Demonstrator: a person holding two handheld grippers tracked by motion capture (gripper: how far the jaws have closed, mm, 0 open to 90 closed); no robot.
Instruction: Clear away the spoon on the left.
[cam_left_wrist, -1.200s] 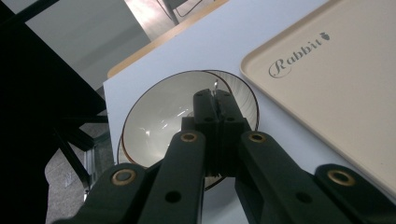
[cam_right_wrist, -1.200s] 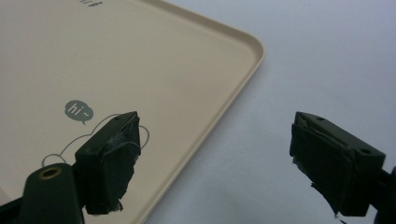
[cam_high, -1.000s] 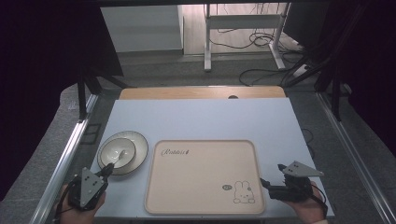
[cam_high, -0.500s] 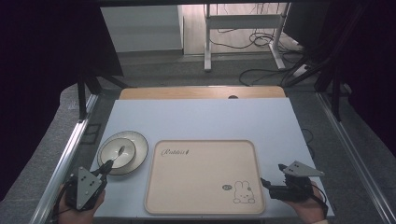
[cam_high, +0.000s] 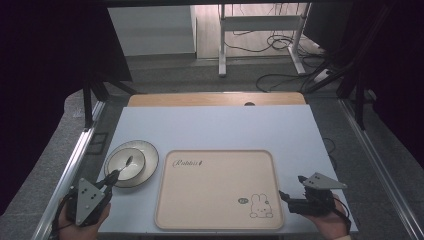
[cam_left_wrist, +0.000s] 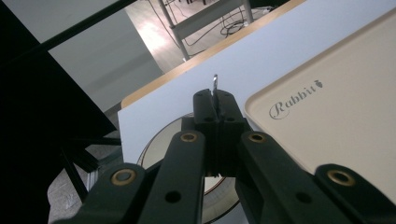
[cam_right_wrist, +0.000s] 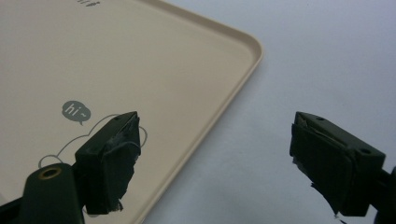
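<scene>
White table (cam_high: 215, 125), beige rabbit tray (cam_high: 217, 187), plate (cam_high: 147, 160) left of it

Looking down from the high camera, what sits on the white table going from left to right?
Left claw shut on a spoon, with the bowl on its plate just past it → beige rabbit tray → right claw, open by the tray's right edge.

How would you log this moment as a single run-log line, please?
left gripper: shut on spoon, over bowl | right gripper: open, astride tray edge | tray: bare
</scene>
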